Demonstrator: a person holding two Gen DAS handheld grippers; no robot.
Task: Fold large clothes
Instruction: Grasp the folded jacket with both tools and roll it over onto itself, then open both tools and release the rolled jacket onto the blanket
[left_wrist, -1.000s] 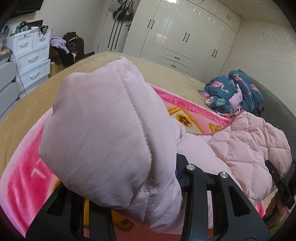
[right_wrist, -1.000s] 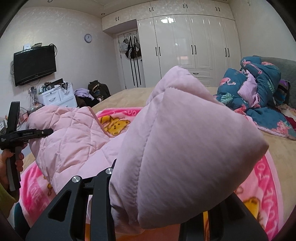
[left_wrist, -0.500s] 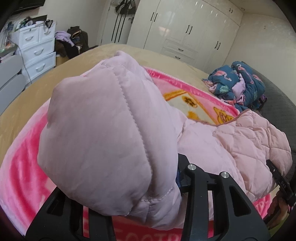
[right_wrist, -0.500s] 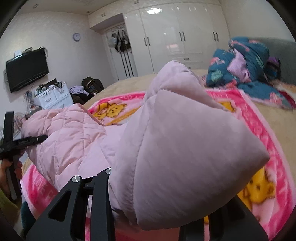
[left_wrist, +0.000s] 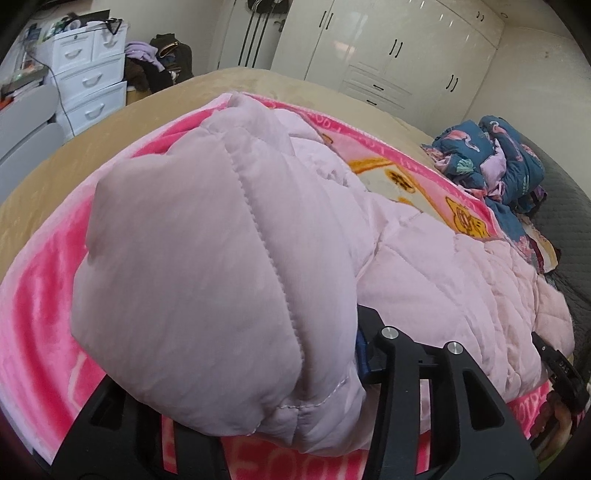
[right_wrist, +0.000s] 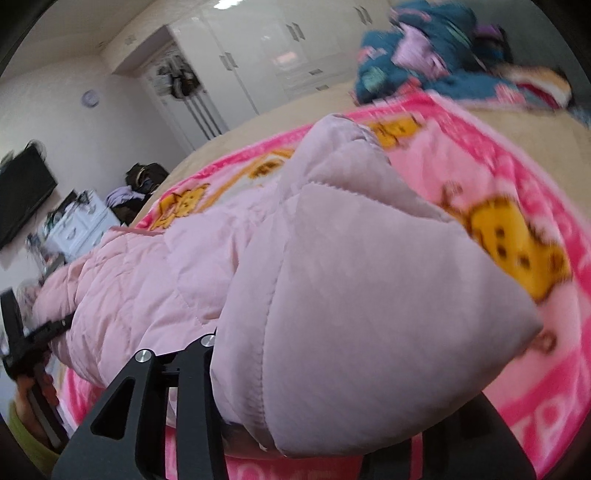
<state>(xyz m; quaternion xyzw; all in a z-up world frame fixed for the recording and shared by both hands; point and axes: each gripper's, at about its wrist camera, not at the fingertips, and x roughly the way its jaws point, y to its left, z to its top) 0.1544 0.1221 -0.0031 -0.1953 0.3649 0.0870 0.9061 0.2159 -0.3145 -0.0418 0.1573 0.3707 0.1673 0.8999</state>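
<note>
Both hand-held grippers, left (left_wrist: 295, 424) and right (right_wrist: 314, 435), are opening, seemingly still pinching the pale pink quilted jacket (left_wrist: 229, 258); next, release it onto the pink cartoon blanket (right_wrist: 517, 206) at twelve o'clock.

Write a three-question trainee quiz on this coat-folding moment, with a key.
1. True or false: the pink quilted coat lies on bare tan bedding.
2. What sits between the fingers of the left gripper?
A. blue floral quilt
B. a padded coat end
C. nothing
3. Fill in: the blue floral quilt lies at the ___ edge of the pink cartoon blanket, seen from the left wrist.

Key:
1. False; it lies on the pink cartoon blanket.
2. B; jaws opening, as on the right gripper.
3. Far right.
</note>
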